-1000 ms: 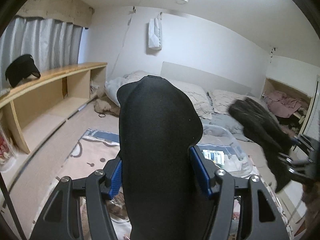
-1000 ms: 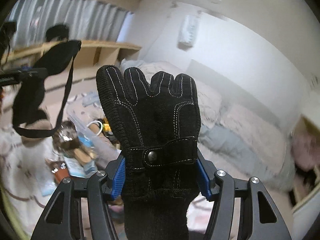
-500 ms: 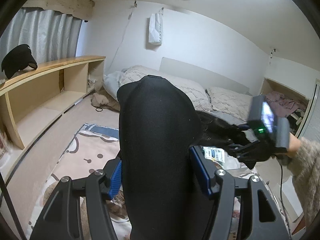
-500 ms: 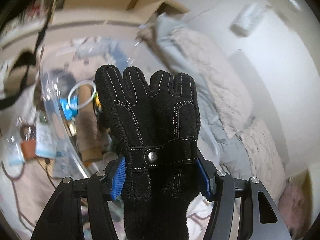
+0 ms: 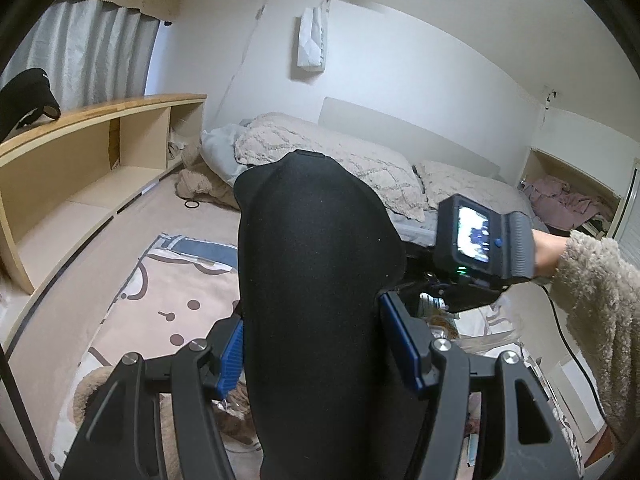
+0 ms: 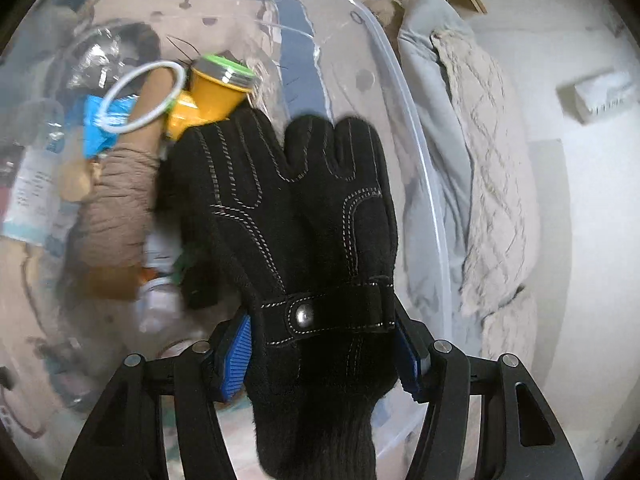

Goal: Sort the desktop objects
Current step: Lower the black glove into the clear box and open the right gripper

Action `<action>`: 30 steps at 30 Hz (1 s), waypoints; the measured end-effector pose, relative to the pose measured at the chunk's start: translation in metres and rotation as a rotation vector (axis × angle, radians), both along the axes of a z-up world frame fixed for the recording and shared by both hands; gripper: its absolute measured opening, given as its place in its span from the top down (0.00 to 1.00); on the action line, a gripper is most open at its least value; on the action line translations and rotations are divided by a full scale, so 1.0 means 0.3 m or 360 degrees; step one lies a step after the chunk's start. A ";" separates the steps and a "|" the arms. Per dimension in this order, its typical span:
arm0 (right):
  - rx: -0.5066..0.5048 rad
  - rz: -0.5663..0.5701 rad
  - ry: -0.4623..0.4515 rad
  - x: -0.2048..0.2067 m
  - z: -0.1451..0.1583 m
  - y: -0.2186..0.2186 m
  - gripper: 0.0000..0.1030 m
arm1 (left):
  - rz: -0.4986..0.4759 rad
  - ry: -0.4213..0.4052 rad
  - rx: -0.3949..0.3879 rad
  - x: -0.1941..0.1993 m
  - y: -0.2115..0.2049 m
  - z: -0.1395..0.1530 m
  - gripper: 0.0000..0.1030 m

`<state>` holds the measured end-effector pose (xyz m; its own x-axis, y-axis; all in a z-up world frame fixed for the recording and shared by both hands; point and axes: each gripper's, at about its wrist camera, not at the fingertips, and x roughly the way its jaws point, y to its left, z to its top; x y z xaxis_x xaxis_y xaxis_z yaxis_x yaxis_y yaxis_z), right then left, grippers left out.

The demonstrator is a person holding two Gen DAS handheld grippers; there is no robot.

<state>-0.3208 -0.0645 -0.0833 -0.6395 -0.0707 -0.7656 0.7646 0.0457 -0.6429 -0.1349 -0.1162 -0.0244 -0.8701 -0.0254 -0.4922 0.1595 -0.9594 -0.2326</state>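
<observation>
Left gripper [image 5: 318, 354]: we see its blue-padded fingers [image 5: 231, 356] clamped on either side of a black fabric piece [image 5: 316, 288], which stands upright between them and fills the middle of the left wrist view.

Right gripper [image 6: 322, 354]: our fingers [image 6: 234, 356] are closed on a black stitched glove [image 6: 296, 220], gripping it at the snap strap near the cuff; the glove's fingertips point away from us, over a clear plastic bin [image 6: 416, 128].

Bin contents: just beyond the glove's tips we see a yellow container with a green lid [image 6: 216, 88], a white ring [image 6: 142, 98] beside it, a blue packet [image 6: 102, 120] under the ring, and a tan fabric bundle [image 6: 116, 208] to the left of the glove. The rest is too blurred for us to name.

Right-hand rig seen from the left: its camera unit with a lit screen [image 5: 476, 240] sits to the right of the black fabric piece, with a fuzzy beige sleeve [image 5: 596, 312] behind it.

Floor: a pale patterned rug [image 5: 168, 292] lies below the left gripper.

Further back: a bed with quilted pillows [image 5: 332, 164] runs along the wall; a wooden shelf unit [image 5: 84, 152] stands at left, with a black cap [image 5: 26, 96] on its top.
</observation>
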 end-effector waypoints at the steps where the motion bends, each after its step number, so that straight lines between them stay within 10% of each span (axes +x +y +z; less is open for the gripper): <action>1: 0.0030 -0.0005 0.0037 -0.012 -0.023 -0.003 0.27 | -0.0004 -0.0005 -0.0002 -0.004 0.000 -0.003 0.39; 6: -0.0096 -0.0041 0.0066 -0.024 -0.013 0.011 0.01 | -0.0007 -0.0010 -0.0013 -0.013 -0.003 -0.008 0.39; 15: -0.0980 -0.0418 -0.0077 -0.042 0.320 0.176 0.00 | -0.0018 -0.0001 -0.0019 -0.016 0.010 -0.002 0.39; 30: -0.1769 -0.0711 -0.0247 0.245 0.441 0.369 0.00 | 0.0009 0.0190 -0.0036 -0.024 0.064 0.137 0.39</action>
<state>-0.2473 0.0463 0.0491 -0.6822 -0.5356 -0.4977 0.6445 -0.7620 -0.0633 -0.1420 -0.0970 0.0167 -0.9224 -0.0404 -0.3841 0.1375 -0.9637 -0.2288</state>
